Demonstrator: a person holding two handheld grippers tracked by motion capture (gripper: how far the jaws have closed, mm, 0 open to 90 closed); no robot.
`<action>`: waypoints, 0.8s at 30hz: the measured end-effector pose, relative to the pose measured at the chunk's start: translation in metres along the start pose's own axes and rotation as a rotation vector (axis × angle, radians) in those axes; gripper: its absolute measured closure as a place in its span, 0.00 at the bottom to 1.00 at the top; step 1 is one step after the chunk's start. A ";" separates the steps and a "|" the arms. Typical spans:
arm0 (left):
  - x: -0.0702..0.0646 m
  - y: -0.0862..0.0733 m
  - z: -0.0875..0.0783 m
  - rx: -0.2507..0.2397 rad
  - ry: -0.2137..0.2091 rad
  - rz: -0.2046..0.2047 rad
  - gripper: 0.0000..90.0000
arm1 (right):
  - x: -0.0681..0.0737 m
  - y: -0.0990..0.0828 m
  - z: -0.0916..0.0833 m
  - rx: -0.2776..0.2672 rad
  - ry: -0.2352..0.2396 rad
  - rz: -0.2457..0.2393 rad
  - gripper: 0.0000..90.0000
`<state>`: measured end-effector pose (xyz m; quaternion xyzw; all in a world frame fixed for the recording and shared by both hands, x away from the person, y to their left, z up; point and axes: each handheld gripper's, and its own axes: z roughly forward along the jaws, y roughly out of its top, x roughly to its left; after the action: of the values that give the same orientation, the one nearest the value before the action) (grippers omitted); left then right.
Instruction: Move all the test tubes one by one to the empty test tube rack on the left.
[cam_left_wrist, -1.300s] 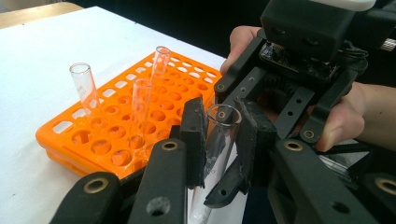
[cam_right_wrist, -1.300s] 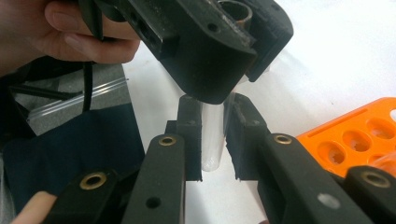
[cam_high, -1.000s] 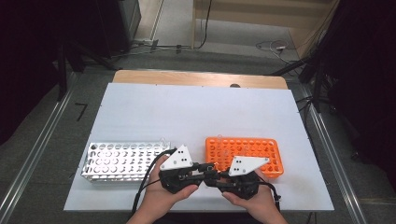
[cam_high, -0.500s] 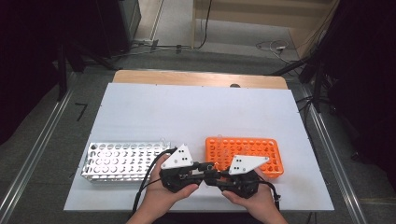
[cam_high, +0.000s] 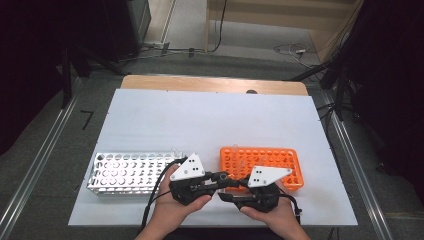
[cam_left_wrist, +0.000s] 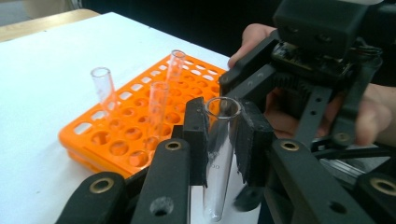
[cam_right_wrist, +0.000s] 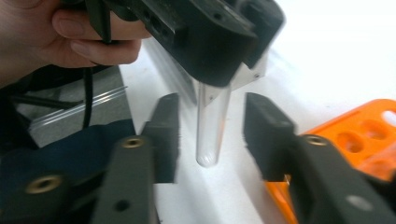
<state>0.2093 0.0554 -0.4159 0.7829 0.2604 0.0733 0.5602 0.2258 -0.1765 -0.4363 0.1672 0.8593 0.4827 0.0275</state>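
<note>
Tube (cam_left_wrist: 219, 154) clamped in left tongs (cam_left_wrist: 223, 135) (right tongs (cam_right_wrist: 211, 135) parted).

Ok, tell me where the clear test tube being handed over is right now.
The test tube stands upright, clamped in the left gripper, beside the orange rack; the right gripper has just opened around its lower end.

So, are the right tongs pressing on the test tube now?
No: in the right gripper view the right tongs stand apart from the test tube, with a gap on each side, while the left tongs clamp it.
</note>
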 end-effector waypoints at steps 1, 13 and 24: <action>0.001 0.000 -0.001 -0.004 0.003 -0.001 0.85 | -0.001 0.000 -0.002 -0.010 0.000 -0.001 0.51; 0.017 0.005 -0.025 -0.036 0.092 -0.019 0.85 | -0.024 0.004 -0.042 -0.099 -0.086 0.047 0.05; 0.039 0.006 -0.055 -0.076 0.186 -0.045 0.85 | -0.046 -0.004 -0.073 -0.140 -0.161 0.099 0.00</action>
<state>0.2224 0.1190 -0.3971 0.7450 0.3258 0.1431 0.5643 0.2529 -0.2526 -0.4065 0.2452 0.8091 0.5274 0.0843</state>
